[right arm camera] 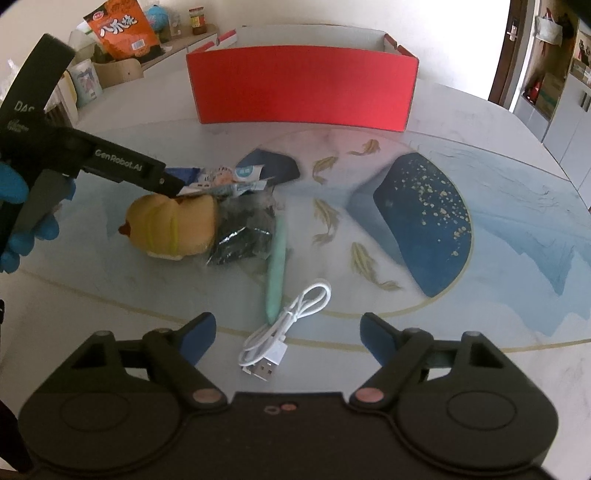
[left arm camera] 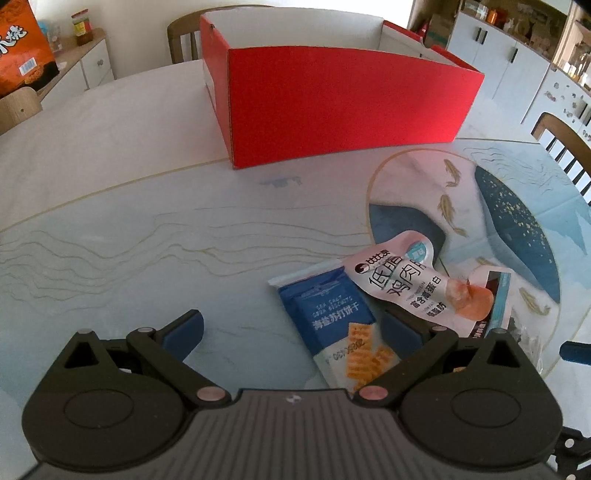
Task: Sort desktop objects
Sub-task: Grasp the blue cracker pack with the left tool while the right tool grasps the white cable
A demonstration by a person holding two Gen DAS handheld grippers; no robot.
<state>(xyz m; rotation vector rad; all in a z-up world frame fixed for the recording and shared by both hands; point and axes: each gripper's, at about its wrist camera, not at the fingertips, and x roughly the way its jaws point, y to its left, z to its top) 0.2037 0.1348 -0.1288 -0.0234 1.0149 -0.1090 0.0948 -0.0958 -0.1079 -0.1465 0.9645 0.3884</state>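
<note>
My left gripper (left arm camera: pixel 291 325) is open, its fingers on either side of a blue and white biscuit packet (left arm camera: pixel 340 325) lying on the table. A pink chicken snack pouch (left arm camera: pixel 410 284) overlaps the packet's right edge. My right gripper (right arm camera: pixel 288 332) is open above a coiled white USB cable (right arm camera: pixel 284 325). A mint green pen (right arm camera: pixel 277 266), a dark crinkly bag (right arm camera: pixel 243 232) and a yellow plush toy (right arm camera: pixel 173 225) lie beyond it. The left gripper (right arm camera: pixel 173 184) shows in the right wrist view over the snack packets (right arm camera: pixel 229 177). A red box (left arm camera: pixel 332 107) stands open at the back, also in the right wrist view (right arm camera: pixel 303 88).
The round table (left arm camera: pixel 110 229) has a painted fish and whale top. Wooden chairs (left arm camera: pixel 565 144) stand around it. A sideboard with an orange snack bag (right arm camera: pixel 123 29) and jars is at the back left. White cabinets (left arm camera: pixel 498 66) stand at the right.
</note>
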